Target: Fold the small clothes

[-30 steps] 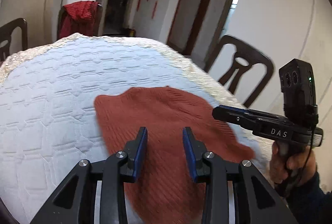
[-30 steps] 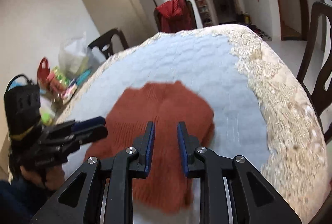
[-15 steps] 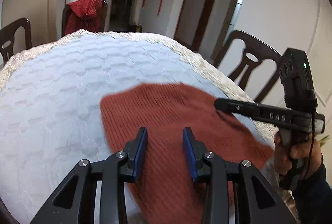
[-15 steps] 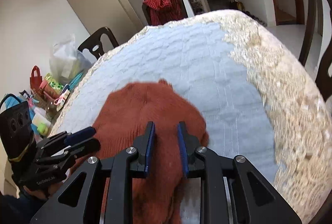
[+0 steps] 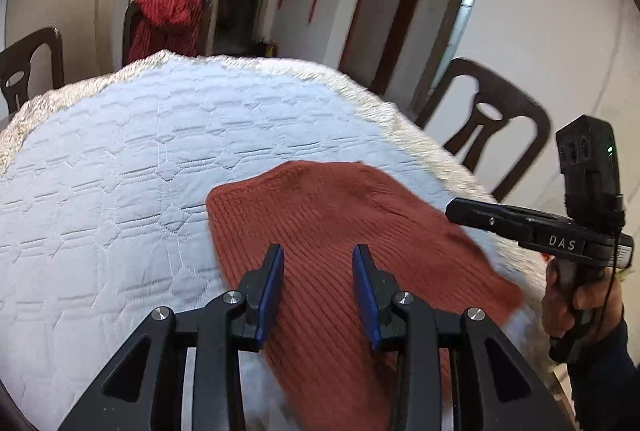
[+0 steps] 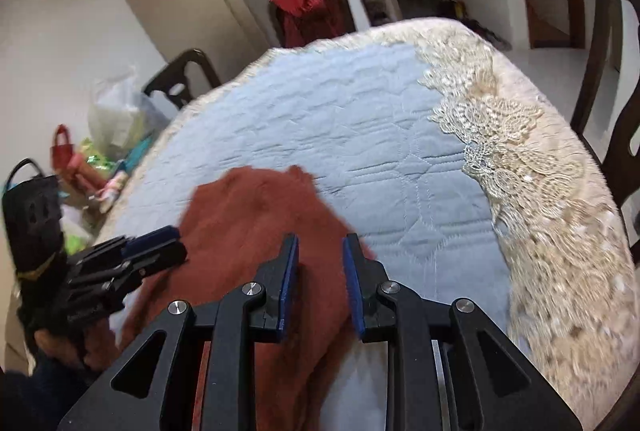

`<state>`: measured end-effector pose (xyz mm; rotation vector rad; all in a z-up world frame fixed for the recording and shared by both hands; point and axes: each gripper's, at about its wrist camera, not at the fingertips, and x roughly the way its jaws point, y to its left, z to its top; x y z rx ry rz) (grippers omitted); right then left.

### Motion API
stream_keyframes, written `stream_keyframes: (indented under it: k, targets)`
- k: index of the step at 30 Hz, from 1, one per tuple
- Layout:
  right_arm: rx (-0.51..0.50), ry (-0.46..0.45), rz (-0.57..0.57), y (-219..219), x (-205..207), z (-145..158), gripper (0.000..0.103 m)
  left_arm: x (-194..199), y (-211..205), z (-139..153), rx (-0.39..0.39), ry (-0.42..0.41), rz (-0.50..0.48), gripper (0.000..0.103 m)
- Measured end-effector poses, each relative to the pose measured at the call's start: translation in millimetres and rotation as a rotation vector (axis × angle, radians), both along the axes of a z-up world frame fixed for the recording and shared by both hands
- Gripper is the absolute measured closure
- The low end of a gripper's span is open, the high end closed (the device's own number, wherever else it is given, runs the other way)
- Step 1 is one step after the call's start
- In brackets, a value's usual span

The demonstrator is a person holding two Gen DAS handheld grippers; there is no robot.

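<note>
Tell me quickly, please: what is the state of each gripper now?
Left gripper: open, holding nothing, above the rust-red ribbed knit garment.
Right gripper: open with a narrower gap, holding nothing, over the same garment's edge.

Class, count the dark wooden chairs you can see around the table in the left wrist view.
3: one chair at far left, one chair behind the table draped in red cloth, one chair at right. Others may be hidden.
</note>
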<state>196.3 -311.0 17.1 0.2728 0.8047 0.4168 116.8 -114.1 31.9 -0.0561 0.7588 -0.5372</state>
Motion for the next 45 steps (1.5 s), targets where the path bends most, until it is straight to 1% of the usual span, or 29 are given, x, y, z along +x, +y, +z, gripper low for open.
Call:
stream_keyframes:
  k: [3,5,6,7,8,10,11,13,15,16,19,21,22,23,25,28,29,31,35,37,39,42,45]
  targets:
    - [-0.010,-0.031,0.050,5,-25,6,0.080,-19,6,8,-0.021,-0.014,-0.025,0.065]
    - [-0.045,-0.036,0.069,10,-39,6,0.081,-30,7,8,-0.017,-0.021,-0.030,0.065]
    - [-0.059,-0.031,0.075,11,-47,4,0.084,-35,8,7,-0.015,-0.020,-0.032,0.065]
    - [-0.062,-0.022,0.084,12,-52,1,0.089,-37,9,4,-0.012,-0.016,-0.035,0.065]
    - [-0.064,-0.015,0.091,12,-55,-2,0.091,-39,9,0,-0.005,-0.010,-0.036,0.065]
    - [-0.076,-0.004,0.086,12,-58,-11,0.092,-41,7,-13,0.012,0.018,-0.024,0.064]
    - [-0.082,-0.006,0.077,11,-59,-15,0.092,-43,8,-17,0.017,0.006,-0.013,0.062]
    - [-0.096,-0.023,0.074,12,-60,-17,0.092,-47,6,-19,0.041,-0.023,-0.007,0.061]
    - [-0.124,-0.038,0.069,16,-61,-18,0.092,-46,6,-21,0.027,-0.025,0.003,0.060]
    - [-0.130,-0.043,0.067,17,-61,-18,0.092,-45,8,-21,0.018,-0.020,0.007,0.058]
    - [-0.141,-0.053,0.064,18,-63,-18,0.092,-42,16,-25,-0.028,0.020,0.026,0.051]
    - [-0.120,-0.041,0.053,14,-63,-16,0.090,-42,22,-27,-0.055,0.048,0.035,0.050]
    - [-0.106,-0.026,0.043,11,-62,-15,0.085,-43,25,-26,-0.069,0.058,0.038,0.050]
    - [-0.089,-0.012,0.035,8,-62,-14,0.078,-42,28,-24,-0.080,0.064,0.042,0.050]
    - [-0.007,0.017,0.011,-4,-59,-13,0.072,-41,32,-20,-0.102,0.066,0.050,0.050]
    - [0.123,0.053,-0.024,-19,-49,-16,0.070,-31,37,-20,-0.142,0.092,0.071,0.050]
    - [0.144,0.065,-0.028,-21,-45,-18,0.063,-26,38,-21,-0.161,0.111,0.077,0.050]
    - [0.198,0.094,-0.023,-22,-35,-24,0.056,-17,40,-25,-0.197,0.147,0.081,0.050]
    - [0.225,0.131,-0.026,-18,-16,-32,0.055,-3,35,-32,-0.225,0.190,0.085,0.050]
    - [0.236,0.163,-0.028,-17,-7,-39,0.055,2,33,-35,-0.242,0.210,0.086,0.047]
    - [0.265,0.171,-0.024,-17,0,-42,0.055,5,33,-38,-0.255,0.224,0.086,0.046]
    - [0.273,0.179,-0.018,-17,0,-42,0.055,4,33,-41,-0.271,0.244,0.087,0.045]
    - [0.269,0.189,0.017,-13,-8,-41,0.055,-6,31,-45,-0.274,0.256,0.074,0.045]
